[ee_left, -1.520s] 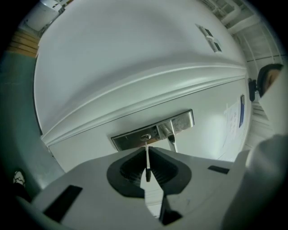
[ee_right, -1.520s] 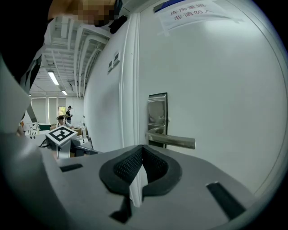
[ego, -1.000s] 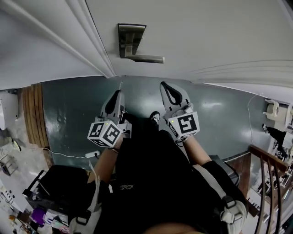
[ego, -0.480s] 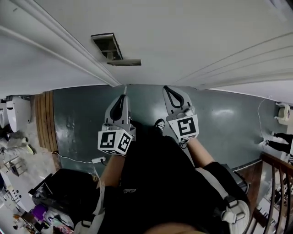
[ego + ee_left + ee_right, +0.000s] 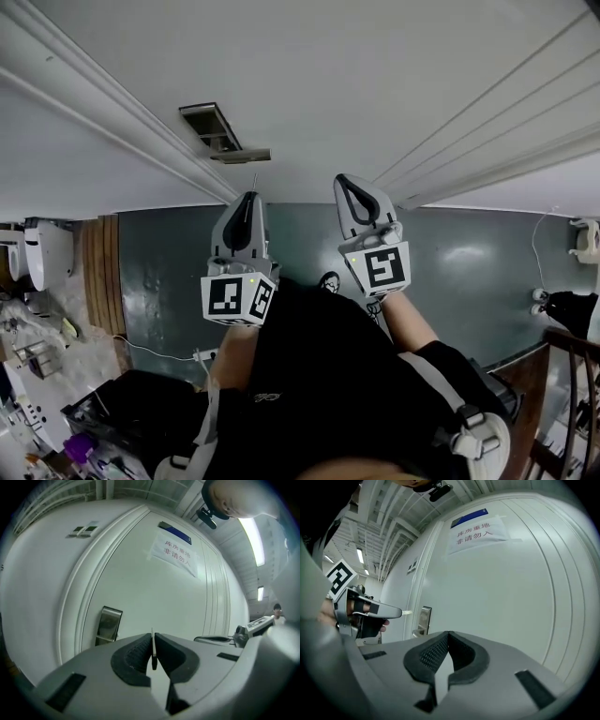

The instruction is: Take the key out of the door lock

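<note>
My left gripper [image 5: 250,195] [image 5: 153,637] is shut on a thin flat key [image 5: 153,645], whose blade [image 5: 254,178] sticks out past the tips toward the white door [image 5: 375,84]. The key is free of the door, a short way right of and below the steel lock plate [image 5: 214,127] [image 5: 108,624] and its lever handle [image 5: 242,156]. In the right gripper view the left gripper [image 5: 370,611] holds the key [image 5: 407,613] just in front of the lock plate [image 5: 425,616]. My right gripper [image 5: 349,180] [image 5: 447,633] is shut and empty, level with the left one and facing the door.
A paper notice [image 5: 172,554] [image 5: 478,531] hangs high on the door. Light switches [image 5: 84,529] sit on the wall left of the frame. Below lies a dark green floor [image 5: 450,253], with clutter [image 5: 56,412] at the left and a wooden railing [image 5: 567,375] at the right.
The head view has swung, so the lock plate now shows lower and further left. Both grippers stay close before the door, the left one still shut on the key.
</note>
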Action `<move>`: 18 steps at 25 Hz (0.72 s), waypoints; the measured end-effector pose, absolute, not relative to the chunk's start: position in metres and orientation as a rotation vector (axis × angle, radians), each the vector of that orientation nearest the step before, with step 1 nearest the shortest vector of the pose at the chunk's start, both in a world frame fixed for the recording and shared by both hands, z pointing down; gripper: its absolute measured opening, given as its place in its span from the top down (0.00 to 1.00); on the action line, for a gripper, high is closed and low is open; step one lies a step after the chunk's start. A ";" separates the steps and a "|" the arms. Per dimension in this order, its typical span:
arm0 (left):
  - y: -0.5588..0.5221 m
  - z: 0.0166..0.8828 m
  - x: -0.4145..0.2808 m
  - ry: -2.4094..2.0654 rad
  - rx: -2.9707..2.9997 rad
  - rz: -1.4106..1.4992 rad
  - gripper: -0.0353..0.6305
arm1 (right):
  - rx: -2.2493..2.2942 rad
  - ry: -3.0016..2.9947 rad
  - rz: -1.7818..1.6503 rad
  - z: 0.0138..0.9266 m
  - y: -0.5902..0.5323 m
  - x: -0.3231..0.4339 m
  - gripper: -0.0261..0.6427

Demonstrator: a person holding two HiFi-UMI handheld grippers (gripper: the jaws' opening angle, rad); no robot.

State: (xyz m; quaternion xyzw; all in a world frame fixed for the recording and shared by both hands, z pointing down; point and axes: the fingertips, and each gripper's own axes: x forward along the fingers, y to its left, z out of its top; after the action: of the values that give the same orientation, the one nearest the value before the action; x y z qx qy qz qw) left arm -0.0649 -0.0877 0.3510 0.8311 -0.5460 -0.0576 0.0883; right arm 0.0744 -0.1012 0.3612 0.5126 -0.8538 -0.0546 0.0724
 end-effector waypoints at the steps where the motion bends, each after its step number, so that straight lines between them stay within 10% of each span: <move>1: -0.088 0.343 -0.063 -1.631 2.491 -0.170 0.89 | 1.553 -2.568 -0.183 0.354 -0.103 0.076 0.95; 18: -0.089 0.296 -0.082 -1.737 2.530 -0.217 0.89 | 1.572 -2.636 -0.319 0.297 -0.107 0.057 0.95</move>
State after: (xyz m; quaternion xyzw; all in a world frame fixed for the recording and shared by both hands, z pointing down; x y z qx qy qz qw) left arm -0.0819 -0.0892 0.2962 0.8219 -0.5643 -0.0706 0.0323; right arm 0.0572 -0.1070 0.2967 0.5092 -0.8540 -0.1034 0.0279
